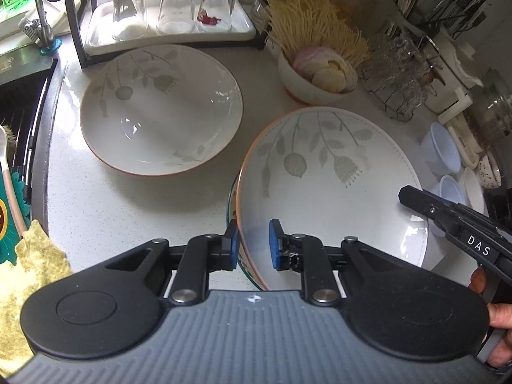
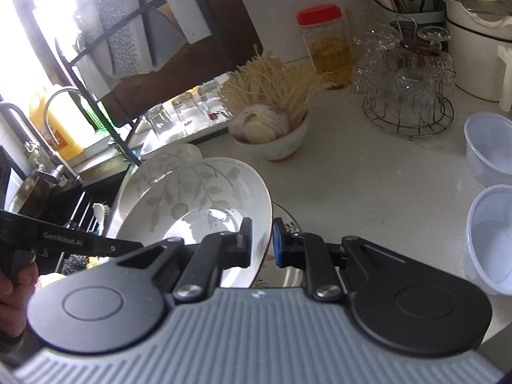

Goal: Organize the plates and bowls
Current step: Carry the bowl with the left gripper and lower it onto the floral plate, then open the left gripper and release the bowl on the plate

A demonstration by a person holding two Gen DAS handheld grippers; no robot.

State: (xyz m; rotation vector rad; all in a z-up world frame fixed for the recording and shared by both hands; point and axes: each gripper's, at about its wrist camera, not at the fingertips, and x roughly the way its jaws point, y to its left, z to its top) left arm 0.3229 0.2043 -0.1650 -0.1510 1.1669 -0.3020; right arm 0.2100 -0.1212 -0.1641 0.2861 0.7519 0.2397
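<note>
A white leaf-patterned bowl point(image 1: 332, 192) with an orange rim is held tilted above the counter; it also shows in the right wrist view point(image 2: 198, 204). My left gripper point(image 1: 254, 244) is shut on its near-left rim. My right gripper point(image 2: 261, 243) is shut on its right rim and shows in the left wrist view point(image 1: 454, 220). A second, matching bowl point(image 1: 160, 108) rests on the counter further back left, and it shows behind the held bowl point(image 2: 166, 163). A glass-rimmed plate point(image 2: 289, 220) lies under the held bowl.
A small bowl of vegetables and noodles point(image 1: 316, 73) stands behind. A rack tray with upturned glasses point(image 1: 169, 9) is at the back. A wire stand of glass cups point(image 2: 409, 96) and plastic tubs point(image 2: 489, 147) stand on the right. The sink point(image 1: 19, 102) is on the left.
</note>
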